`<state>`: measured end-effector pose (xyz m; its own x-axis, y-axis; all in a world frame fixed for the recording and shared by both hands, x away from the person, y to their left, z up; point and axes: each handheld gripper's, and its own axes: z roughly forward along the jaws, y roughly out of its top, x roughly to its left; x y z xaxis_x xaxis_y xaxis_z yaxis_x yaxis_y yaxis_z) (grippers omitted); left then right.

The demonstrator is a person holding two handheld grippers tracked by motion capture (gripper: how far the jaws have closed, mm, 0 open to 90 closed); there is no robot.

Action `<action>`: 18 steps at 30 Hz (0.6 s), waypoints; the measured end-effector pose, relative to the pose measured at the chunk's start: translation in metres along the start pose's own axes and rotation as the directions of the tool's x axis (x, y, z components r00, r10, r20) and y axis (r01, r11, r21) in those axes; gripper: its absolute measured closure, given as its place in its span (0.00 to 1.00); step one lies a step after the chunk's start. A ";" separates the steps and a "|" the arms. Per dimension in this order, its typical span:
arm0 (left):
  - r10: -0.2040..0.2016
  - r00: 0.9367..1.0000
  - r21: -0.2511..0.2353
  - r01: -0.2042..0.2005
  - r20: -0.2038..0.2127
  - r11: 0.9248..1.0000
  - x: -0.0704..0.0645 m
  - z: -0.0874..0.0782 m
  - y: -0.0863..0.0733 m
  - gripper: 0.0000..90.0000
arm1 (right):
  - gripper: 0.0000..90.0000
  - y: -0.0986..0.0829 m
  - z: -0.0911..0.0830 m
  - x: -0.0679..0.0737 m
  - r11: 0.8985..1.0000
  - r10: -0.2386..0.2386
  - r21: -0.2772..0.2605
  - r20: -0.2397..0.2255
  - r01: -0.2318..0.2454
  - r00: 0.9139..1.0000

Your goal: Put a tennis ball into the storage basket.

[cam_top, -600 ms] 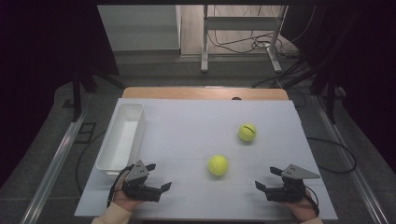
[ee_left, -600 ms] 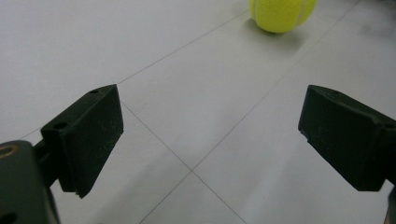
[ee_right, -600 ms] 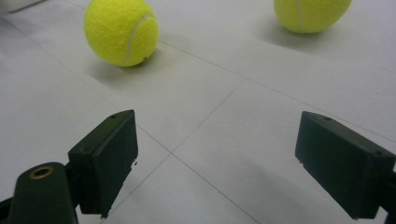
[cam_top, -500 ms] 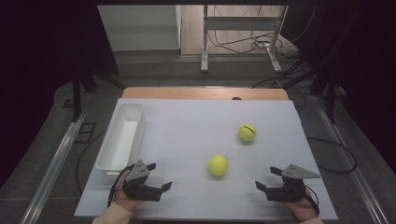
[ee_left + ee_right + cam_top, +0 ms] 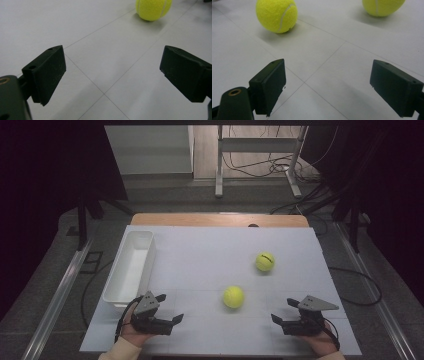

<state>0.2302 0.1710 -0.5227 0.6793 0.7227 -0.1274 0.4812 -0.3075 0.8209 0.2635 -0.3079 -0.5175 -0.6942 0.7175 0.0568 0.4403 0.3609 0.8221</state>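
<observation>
Left hand-held gripper (image 5: 172, 320) sits low at the near left of the counter (image 5: 200, 255), jaws spread wide with nothing between them. It's pointing across toward the middle, and in the left gripper view the near ball (image 5: 153, 9) is up ahead, well clear of the jaws, just bare white surface with thin seam lines in the gap.

Right hand-held gripper (image 5: 278, 320) mirrors it on the near right, also spread and holding nothing. From the right gripper view you get both balls: the near ball (image 5: 276, 15) off to the upper left and the far ball (image 5: 382, 7) at the upper right edge, neither anywhere near touching the jaws.

From the high view, the near ball (image 5: 233, 296) rests on the counter roughly between the two grippers but a bit farther back. The far ball (image 5: 265, 261) is behind it and to the right, apart from it. A white bin (image 5: 150, 251) stands along the left edge, just behind the left gripper, and looks empty.
</observation>
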 end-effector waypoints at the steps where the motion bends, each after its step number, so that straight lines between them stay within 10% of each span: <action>1: 0.000 1.000 0.001 0.000 0.003 1.000 0.000 0.001 0.000 0.08 | 0.15 0.000 0.000 0.000 1.000 -0.003 0.001 0.001 0.003 1.000; 18: 0.005 1.000 -0.007 -0.005 0.007 1.000 -0.005 0.007 0.012 0.08 | 0.15 -0.001 -0.003 0.000 1.000 -0.009 -0.004 -0.007 0.009 1.000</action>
<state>0.2370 0.1596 -0.5159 0.6856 0.7168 -0.1275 0.4742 -0.3067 0.8253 0.2612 -0.3099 -0.5163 -0.7019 0.7103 0.0535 0.4317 0.3645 0.8251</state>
